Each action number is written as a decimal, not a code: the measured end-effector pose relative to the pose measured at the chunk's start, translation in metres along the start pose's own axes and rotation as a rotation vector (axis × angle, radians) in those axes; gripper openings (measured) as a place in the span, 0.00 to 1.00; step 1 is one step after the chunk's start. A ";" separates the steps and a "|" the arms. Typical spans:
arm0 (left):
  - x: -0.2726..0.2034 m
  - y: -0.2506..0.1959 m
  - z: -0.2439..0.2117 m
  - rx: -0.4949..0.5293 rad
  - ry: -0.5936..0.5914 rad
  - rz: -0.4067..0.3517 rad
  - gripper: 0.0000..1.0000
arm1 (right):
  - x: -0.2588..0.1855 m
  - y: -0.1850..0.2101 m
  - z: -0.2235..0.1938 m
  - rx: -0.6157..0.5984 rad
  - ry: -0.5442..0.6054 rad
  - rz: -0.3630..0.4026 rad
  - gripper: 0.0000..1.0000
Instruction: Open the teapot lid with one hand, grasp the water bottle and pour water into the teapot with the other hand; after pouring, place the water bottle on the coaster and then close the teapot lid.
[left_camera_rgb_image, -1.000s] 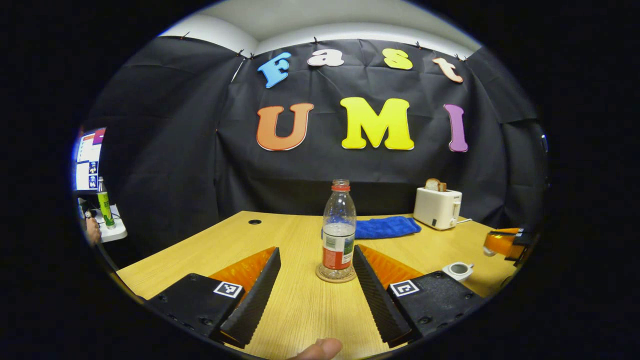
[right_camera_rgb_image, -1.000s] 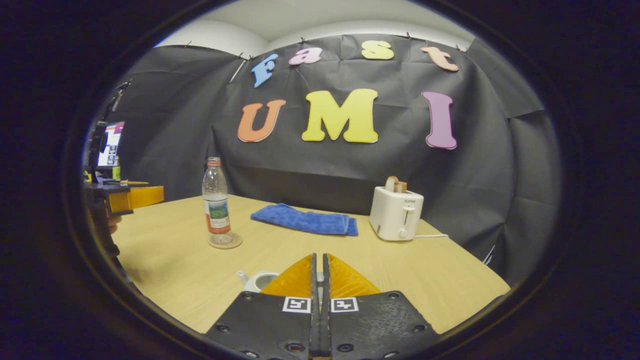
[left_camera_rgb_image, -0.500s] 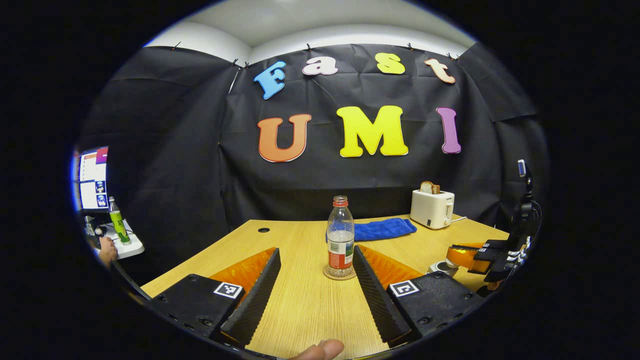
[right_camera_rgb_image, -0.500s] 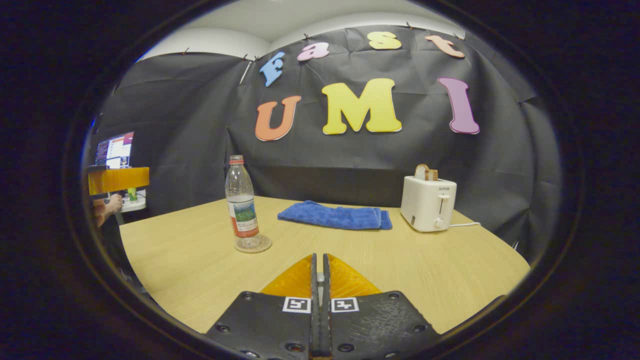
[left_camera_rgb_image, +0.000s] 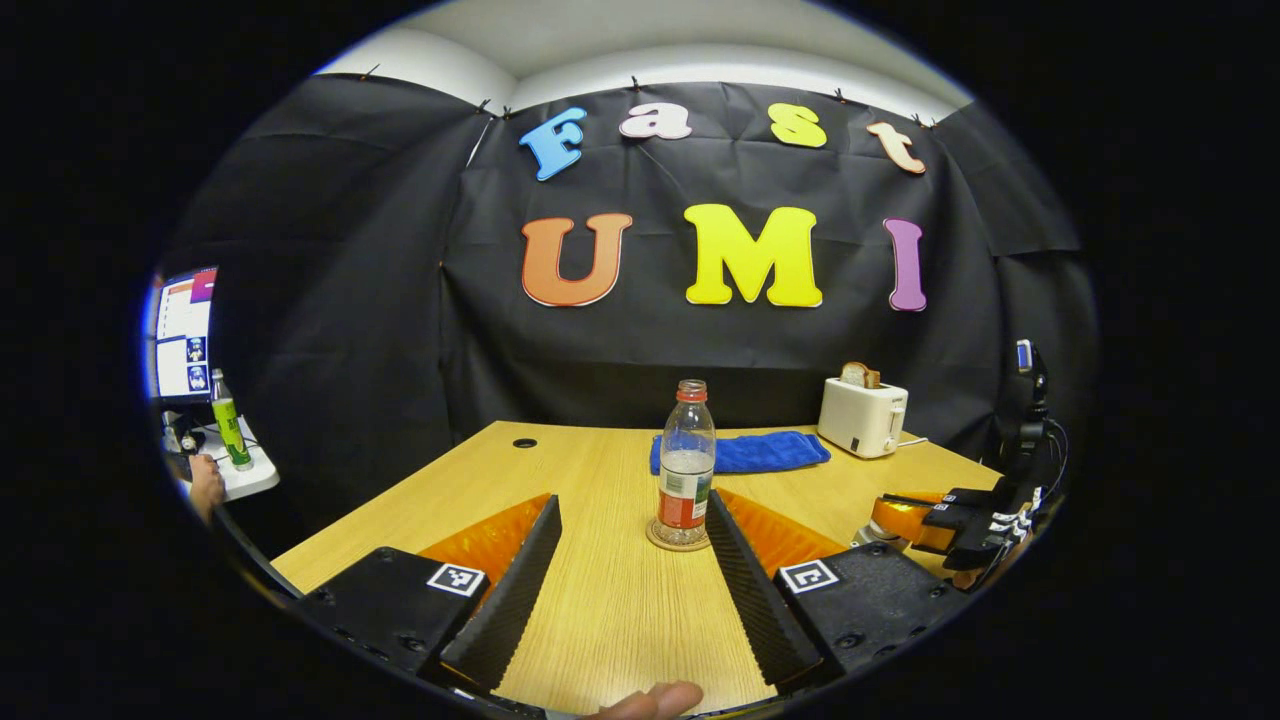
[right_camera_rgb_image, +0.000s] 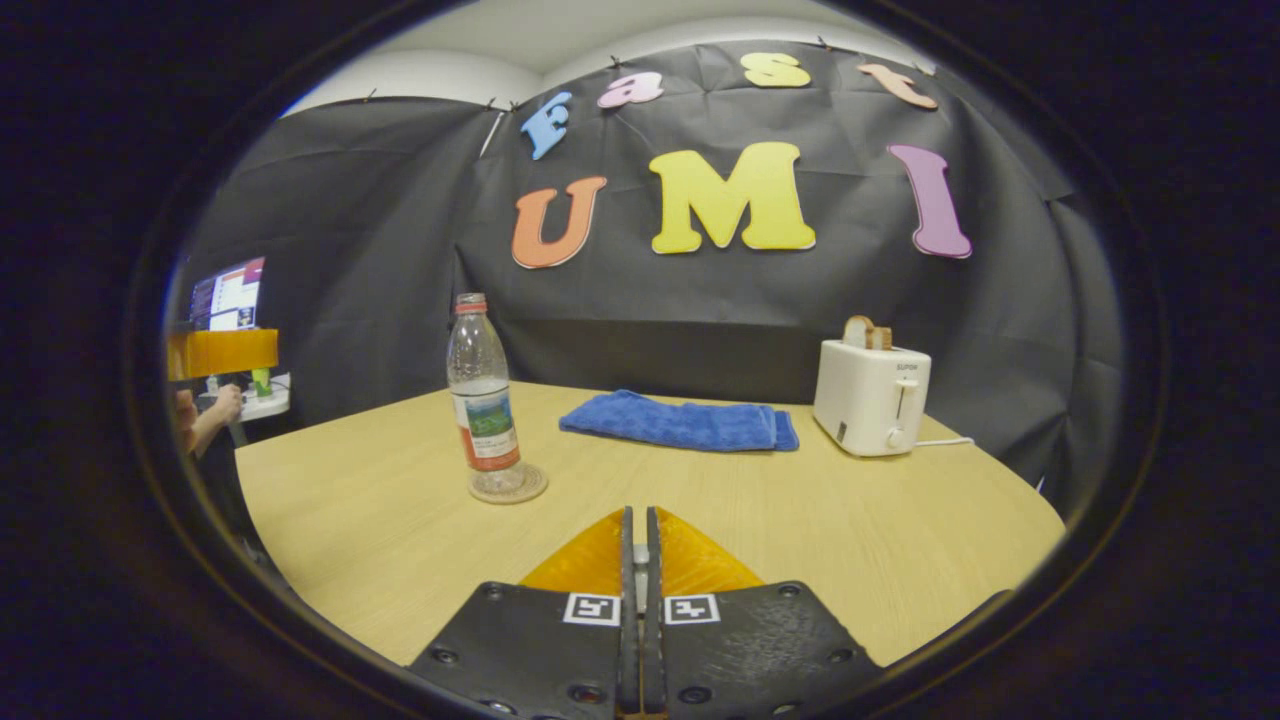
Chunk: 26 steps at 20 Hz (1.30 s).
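Observation:
The water bottle (left_camera_rgb_image: 686, 460) (right_camera_rgb_image: 482, 410), clear with a red cap and partly full, stands upright on the round coaster (left_camera_rgb_image: 678, 538) (right_camera_rgb_image: 508, 486). My left gripper (left_camera_rgb_image: 632, 498) is open, drawn back from the bottle, its fingers level with the coaster on either side. My right gripper (right_camera_rgb_image: 637, 512) (left_camera_rgb_image: 885, 512) is shut, with a pale sliver of the teapot lid (right_camera_rgb_image: 640, 598) in the narrow gap between its fingers. It hangs low at the table's right, where a bit of the white teapot (left_camera_rgb_image: 862, 540) shows under its tip.
A folded blue towel (right_camera_rgb_image: 680, 423) lies behind the bottle. A white toaster (right_camera_rgb_image: 872, 395) with bread stands at the back right. A side table (left_camera_rgb_image: 235, 480) with a green bottle and a monitor (left_camera_rgb_image: 185, 330) is off the left edge. A thumb (left_camera_rgb_image: 650, 700) shows below.
My left gripper has pulled back from the bottle, still open. My right gripper sank toward the teapot and stayed shut; the teapot slid out of sight under its fingers.

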<state>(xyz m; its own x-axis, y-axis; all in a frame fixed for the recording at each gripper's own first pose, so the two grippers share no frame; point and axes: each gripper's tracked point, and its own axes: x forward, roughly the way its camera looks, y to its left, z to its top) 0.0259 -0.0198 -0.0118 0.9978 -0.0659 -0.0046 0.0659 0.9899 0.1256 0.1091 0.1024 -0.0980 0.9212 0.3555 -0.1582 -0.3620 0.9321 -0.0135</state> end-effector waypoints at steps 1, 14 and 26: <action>0.000 -0.001 0.000 -0.001 0.001 -0.003 0.91 | 0.000 0.000 -0.001 -0.001 -0.001 -0.001 0.01; -0.005 -0.010 0.001 0.015 0.008 -0.024 0.91 | -0.034 -0.009 0.010 0.043 -0.035 -0.027 0.29; -0.025 -0.032 0.019 0.036 -0.023 -0.012 0.91 | -0.140 -0.073 0.063 0.056 -0.095 -0.317 0.97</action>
<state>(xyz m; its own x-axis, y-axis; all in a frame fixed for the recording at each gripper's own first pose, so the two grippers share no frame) -0.0008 -0.0521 0.0030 0.9966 -0.0808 0.0165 0.0771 0.9839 0.1611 0.0160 -0.0109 -0.0124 0.9968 0.0496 -0.0621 -0.0492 0.9988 0.0077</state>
